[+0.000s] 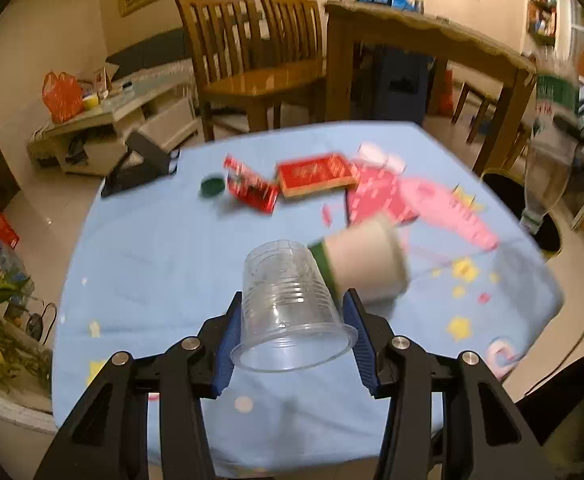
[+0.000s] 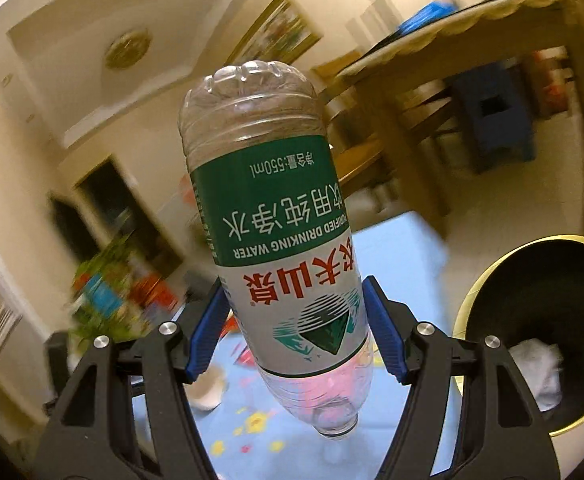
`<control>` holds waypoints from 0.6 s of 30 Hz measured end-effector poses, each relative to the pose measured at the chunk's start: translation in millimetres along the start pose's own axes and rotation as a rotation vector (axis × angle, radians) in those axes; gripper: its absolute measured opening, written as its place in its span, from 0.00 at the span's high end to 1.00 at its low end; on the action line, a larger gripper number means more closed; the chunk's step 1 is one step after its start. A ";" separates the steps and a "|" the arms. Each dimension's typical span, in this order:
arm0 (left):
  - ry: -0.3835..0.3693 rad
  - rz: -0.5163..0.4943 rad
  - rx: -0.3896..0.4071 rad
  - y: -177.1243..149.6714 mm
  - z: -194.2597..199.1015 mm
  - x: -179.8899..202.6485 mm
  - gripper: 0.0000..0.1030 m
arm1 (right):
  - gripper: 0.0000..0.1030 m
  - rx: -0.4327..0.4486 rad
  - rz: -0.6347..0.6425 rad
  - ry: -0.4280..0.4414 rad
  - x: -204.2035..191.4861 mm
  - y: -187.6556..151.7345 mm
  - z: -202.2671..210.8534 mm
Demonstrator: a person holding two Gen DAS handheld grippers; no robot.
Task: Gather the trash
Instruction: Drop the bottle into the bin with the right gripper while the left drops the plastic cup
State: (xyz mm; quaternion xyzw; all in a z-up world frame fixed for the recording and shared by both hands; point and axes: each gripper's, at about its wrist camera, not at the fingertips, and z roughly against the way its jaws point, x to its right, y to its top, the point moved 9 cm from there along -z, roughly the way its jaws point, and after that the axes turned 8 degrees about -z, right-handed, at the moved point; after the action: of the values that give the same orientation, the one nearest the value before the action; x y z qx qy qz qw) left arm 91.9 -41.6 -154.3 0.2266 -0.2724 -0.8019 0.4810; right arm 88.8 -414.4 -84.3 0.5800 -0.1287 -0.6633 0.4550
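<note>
Gripping a clear cup (image 1: 290,304) in the left gripper (image 1: 292,338), while right gripper (image 2: 294,330) jaws are pinching a water bottle (image 2: 280,240) upside down, probably heading for the bin (image 2: 540,336).

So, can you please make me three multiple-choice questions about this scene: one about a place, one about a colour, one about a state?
1. Where is the trash bin?
A. on the table
B. on the floor beside the table
C. on a chair

2. What colour is the tablecloth?
A. light blue
B. white
C. brown

3. How is the water bottle held by the right gripper?
A. neck up
B. lying flat
C. neck down

Answers:
1 B, it stands low beside the table's edge.
2 A, the cloth is light blue.
3 C, its label reads upside down and its neck points down.
</note>
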 end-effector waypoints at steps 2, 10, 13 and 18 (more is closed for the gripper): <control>-0.022 -0.012 0.035 15.5 9.8 8.8 0.54 | 0.36 0.077 -0.043 -0.041 23.4 17.7 20.6; -0.131 -0.113 0.135 84.9 10.2 98.3 0.54 | 0.36 0.202 -0.062 -0.354 100.0 44.1 62.9; -0.170 -0.156 0.157 110.7 2.3 139.8 0.54 | 0.36 0.269 0.003 -0.447 103.1 57.0 73.3; -0.205 -0.228 0.185 137.4 -8.3 193.9 0.54 | 0.35 0.186 -0.038 -0.536 145.0 45.9 49.1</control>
State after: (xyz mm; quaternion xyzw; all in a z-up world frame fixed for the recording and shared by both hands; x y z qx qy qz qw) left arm 101.9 -270.4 -90.2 0.2162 -0.3653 -0.8417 0.3337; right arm 78.7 -566.5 -132.4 0.4256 -0.2937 -0.7868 0.3370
